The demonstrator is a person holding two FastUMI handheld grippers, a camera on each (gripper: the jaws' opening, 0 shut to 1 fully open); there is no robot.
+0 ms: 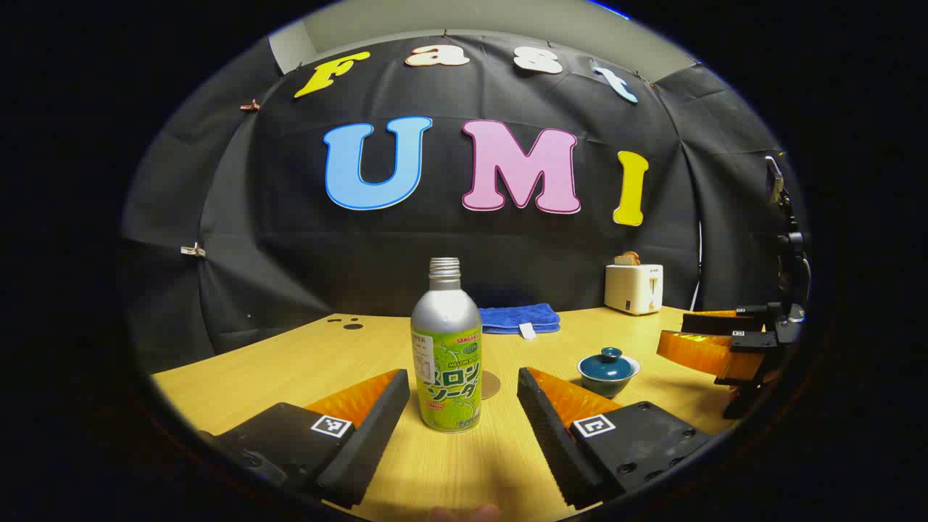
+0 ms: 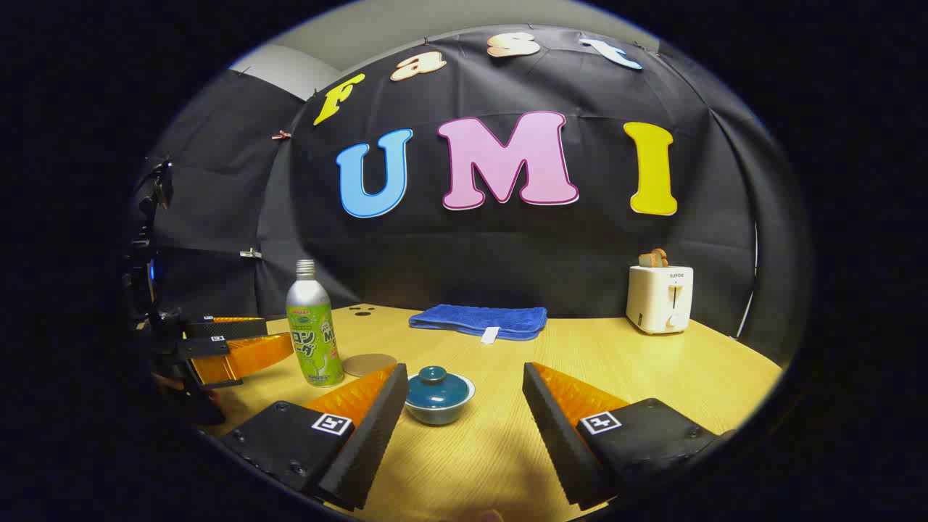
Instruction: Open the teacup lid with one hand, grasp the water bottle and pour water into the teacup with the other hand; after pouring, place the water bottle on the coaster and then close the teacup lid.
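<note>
Nothing of the task is done as we read it: the lid (image 2: 435, 375) sits on the teacup (image 2: 438, 401), the water bottle (image 1: 446, 348) stands upright and ungrasped on the tabletop (image 1: 449, 464), and the coaster (image 2: 369, 364) lies bare. Opening the cup, pouring, parking the bottle and closing the cup all lie ahead of us. Our left tongs (image 1: 457, 420) are released, their fingers spread wide and level above the tabletop, with the bottle standing just ahead of them and centred in the gap, neither finger touching it; the coaster peeks out directly behind the bottle, and the teacup sits ahead and to the right of these tongs. Our right tongs (image 2: 460, 413) are likewise released and held low and level, with the teacup just ahead of their left finger, apart from it, so they seem to us a little off centre for taking the lid. From the right gripper view, the left tongs appear far to the left, near the bottle. Well beyond both pairs, at the back of the tabletop, rest a folded blue towel (image 2: 478, 321) and a white toaster (image 2: 660, 299).
</note>
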